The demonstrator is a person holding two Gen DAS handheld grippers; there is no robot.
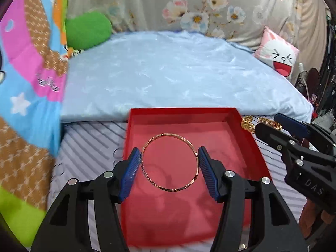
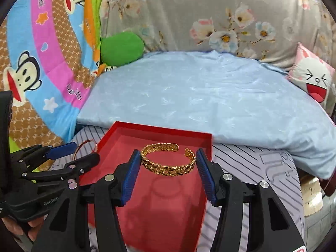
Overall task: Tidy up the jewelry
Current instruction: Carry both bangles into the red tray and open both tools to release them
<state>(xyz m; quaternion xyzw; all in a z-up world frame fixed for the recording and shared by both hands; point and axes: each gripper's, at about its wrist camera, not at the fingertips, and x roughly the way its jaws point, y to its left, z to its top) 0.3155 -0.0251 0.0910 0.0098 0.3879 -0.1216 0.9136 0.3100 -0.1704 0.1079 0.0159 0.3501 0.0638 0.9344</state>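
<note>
A thin rose-gold bangle point(image 1: 168, 134) hangs above the red tray point(image 1: 182, 112), with my left gripper point(image 1: 169, 149) shut on its two sides. My right gripper point(image 2: 168, 151) is shut on a gold leaf-pattern cuff bracelet point(image 2: 170, 169), also held over the red tray point(image 2: 163, 129). Both pieces cast shadows on the tray floor, which holds nothing else. In the left wrist view the right gripper point(image 1: 267, 121) shows at the tray's right edge with the gold cuff point(image 1: 247, 122). In the right wrist view the left gripper point(image 2: 85, 150) is at the tray's left with the thin bangle point(image 2: 83, 142).
The tray lies on a striped grey sheet point(image 1: 94, 134). Behind it is a folded light-blue quilt point(image 1: 168, 69). A cartoon blanket point(image 2: 42, 63) and a green cushion point(image 1: 88, 29) stand at the left, a pink face cushion point(image 1: 277, 52) at the right, and a floral cover point(image 2: 210, 21) at the back.
</note>
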